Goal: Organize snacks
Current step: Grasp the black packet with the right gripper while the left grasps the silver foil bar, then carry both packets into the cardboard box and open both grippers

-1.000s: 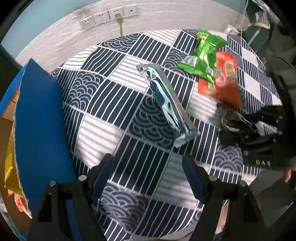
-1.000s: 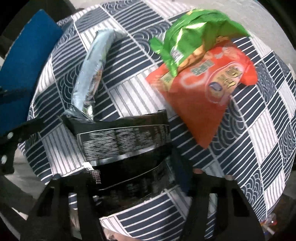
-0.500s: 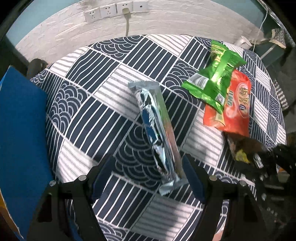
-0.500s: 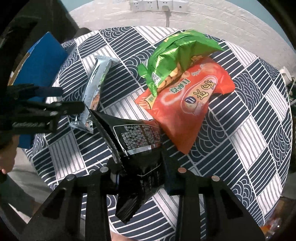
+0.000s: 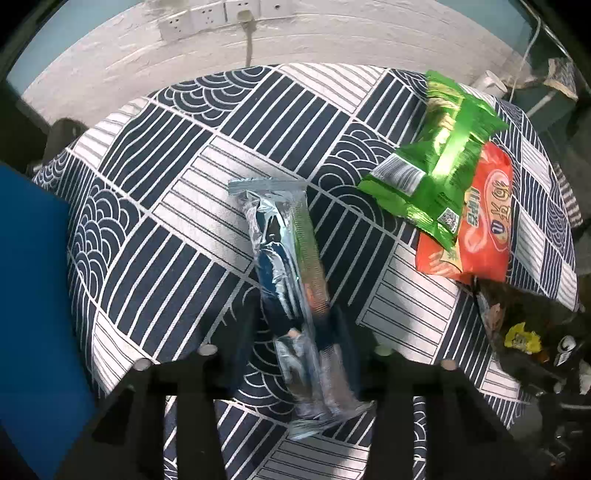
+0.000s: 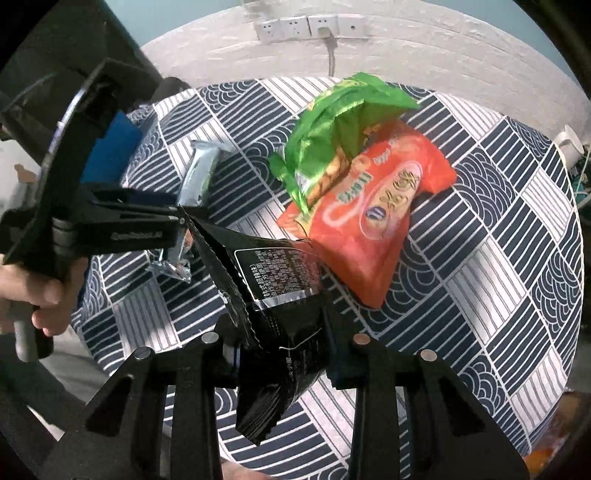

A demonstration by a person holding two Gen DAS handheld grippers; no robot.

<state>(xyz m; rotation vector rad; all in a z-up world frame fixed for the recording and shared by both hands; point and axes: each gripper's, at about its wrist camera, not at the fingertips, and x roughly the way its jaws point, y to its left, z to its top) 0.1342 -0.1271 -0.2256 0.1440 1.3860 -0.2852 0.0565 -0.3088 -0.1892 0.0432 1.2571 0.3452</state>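
The silver packet (image 5: 291,291) lies on the patterned cloth of the surface (image 5: 155,236), its long axis running from the near edge away toward the wall, the crimped far end pointing at the sockets (image 5: 218,16). No writing on it can be read. The left gripper (image 5: 295,354) has just been closing, and its fingers (image 5: 340,343) now pinch the packet's near half. The black packet (image 6: 273,306) hangs crumpled in the right gripper (image 6: 280,350), whose fingers are narrow and clamped on it; a white-framed panel of small Chinese print faces the camera, too fine to read. Farther off, the green bag (image 5: 439,166) lies partly across the red-orange bag (image 5: 480,225), which bears large Chinese characters inside an oval. A blue box (image 5: 33,314) stands at the left edge.
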